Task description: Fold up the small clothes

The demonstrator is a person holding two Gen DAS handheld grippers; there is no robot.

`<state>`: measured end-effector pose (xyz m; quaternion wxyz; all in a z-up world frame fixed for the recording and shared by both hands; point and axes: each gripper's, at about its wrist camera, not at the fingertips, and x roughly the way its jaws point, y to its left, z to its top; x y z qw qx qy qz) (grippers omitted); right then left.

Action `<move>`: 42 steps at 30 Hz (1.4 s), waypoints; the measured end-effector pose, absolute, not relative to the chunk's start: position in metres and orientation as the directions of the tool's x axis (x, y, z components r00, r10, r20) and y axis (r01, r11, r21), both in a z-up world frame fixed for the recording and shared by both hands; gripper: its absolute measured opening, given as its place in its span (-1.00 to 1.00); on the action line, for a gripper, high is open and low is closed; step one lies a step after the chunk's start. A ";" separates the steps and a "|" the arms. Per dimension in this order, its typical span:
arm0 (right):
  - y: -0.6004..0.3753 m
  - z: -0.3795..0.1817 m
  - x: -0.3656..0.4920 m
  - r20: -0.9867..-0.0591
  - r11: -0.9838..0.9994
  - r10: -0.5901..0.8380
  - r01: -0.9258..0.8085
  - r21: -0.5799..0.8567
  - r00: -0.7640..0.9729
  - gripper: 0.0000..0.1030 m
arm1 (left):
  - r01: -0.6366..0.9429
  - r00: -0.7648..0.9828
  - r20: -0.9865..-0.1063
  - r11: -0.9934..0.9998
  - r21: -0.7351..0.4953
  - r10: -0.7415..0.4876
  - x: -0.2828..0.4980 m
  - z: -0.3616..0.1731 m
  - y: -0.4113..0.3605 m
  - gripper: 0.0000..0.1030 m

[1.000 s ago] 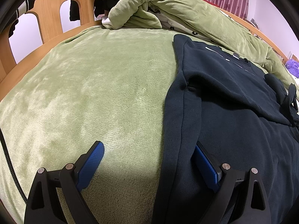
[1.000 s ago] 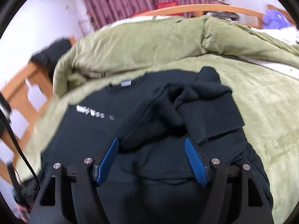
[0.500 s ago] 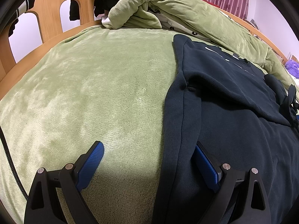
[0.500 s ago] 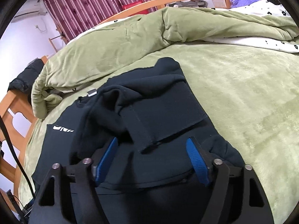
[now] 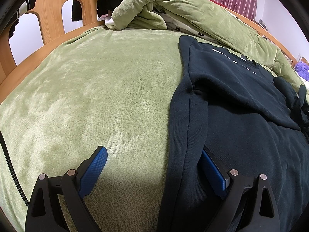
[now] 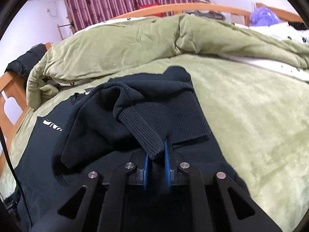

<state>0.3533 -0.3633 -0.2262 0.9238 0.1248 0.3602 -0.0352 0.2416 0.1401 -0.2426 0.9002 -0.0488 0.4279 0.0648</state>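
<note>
One dark sweatshirt (image 5: 241,119) lies flat on the green blanket (image 5: 92,100), its long axis running away from you, collar toward the rumpled duvet (image 6: 119,54) at the far side. Its left edge cuts straight up the left wrist view, with wide bare blanket beyond it out to the wooden bed frame (image 5: 50,19). On your right, open blanket stretches past the garment too. Your left gripper (image 5: 154,166) has its jaws wide apart, straddling that left edge: one finger on bare blanket, the other over the cloth. Your right gripper (image 6: 156,158) has just been closing, and its jaws now pinch the ribbed cuff (image 6: 164,116) of the folded-in sleeve.
</note>
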 end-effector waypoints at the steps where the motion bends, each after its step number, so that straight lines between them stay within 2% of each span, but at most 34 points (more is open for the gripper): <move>1: -0.365 -0.222 0.350 -0.664 0.967 0.022 0.154 0.205 0.747 -0.76 | -0.158 0.625 -0.777 0.987 -0.033 0.075 0.242 -0.243 0.140 0.85; 7: -0.376 -0.194 0.327 -0.629 0.974 0.014 0.132 0.185 0.777 -0.76 | -0.159 0.626 -0.776 0.987 -0.033 0.074 0.242 -0.243 0.139 0.85; 13: -0.378 -0.191 0.309 -0.672 0.983 0.016 0.111 0.146 0.740 -0.77 | -0.158 0.626 -0.777 0.987 -0.034 0.074 0.242 -0.243 0.140 0.85; 15: -0.381 -0.193 0.303 -0.690 0.983 0.012 0.119 0.142 0.724 -0.69 | -0.158 0.626 -0.777 0.987 -0.034 0.074 0.242 -0.243 0.139 0.85; 19: -0.390 -0.197 0.289 -0.696 0.970 0.040 0.140 0.200 0.717 -0.32 | -0.158 0.626 -0.776 0.987 -0.034 0.073 0.241 -0.243 0.140 0.85; 21: -0.390 -0.194 0.282 -0.686 0.966 0.056 0.136 0.222 0.726 -0.24 | -0.158 0.626 -0.776 0.987 -0.034 0.073 0.241 -0.243 0.141 0.85; 23: -0.389 -0.190 0.279 -0.676 0.956 0.086 0.129 0.262 0.732 -0.03 | -0.158 0.626 -0.776 0.987 -0.035 0.073 0.242 -0.242 0.140 0.85; 25: -0.386 -0.185 0.278 -0.656 0.941 0.131 0.114 0.318 0.743 0.06 | -0.158 0.626 -0.776 0.987 -0.036 0.072 0.242 -0.242 0.139 0.85; 29: -0.374 -0.180 0.288 -0.632 0.900 0.210 0.105 0.423 0.746 0.48 | -0.158 0.626 -0.776 0.987 -0.036 0.072 0.242 -0.242 0.140 0.85; 36: -0.347 -0.186 0.324 -0.651 0.884 0.185 0.165 0.437 0.736 0.49 | -0.157 0.629 -0.775 0.987 -0.045 0.065 0.243 -0.241 0.137 0.85; 40: -0.343 -0.189 0.343 -0.651 0.886 0.082 0.244 0.395 0.755 0.47 | -0.157 0.629 -0.774 0.987 -0.042 0.068 0.242 -0.241 0.137 0.85; 42: -0.336 -0.186 0.347 -0.627 0.907 0.039 0.236 0.349 0.778 0.13 | -0.158 0.630 -0.774 0.986 -0.046 0.064 0.242 -0.241 0.138 0.85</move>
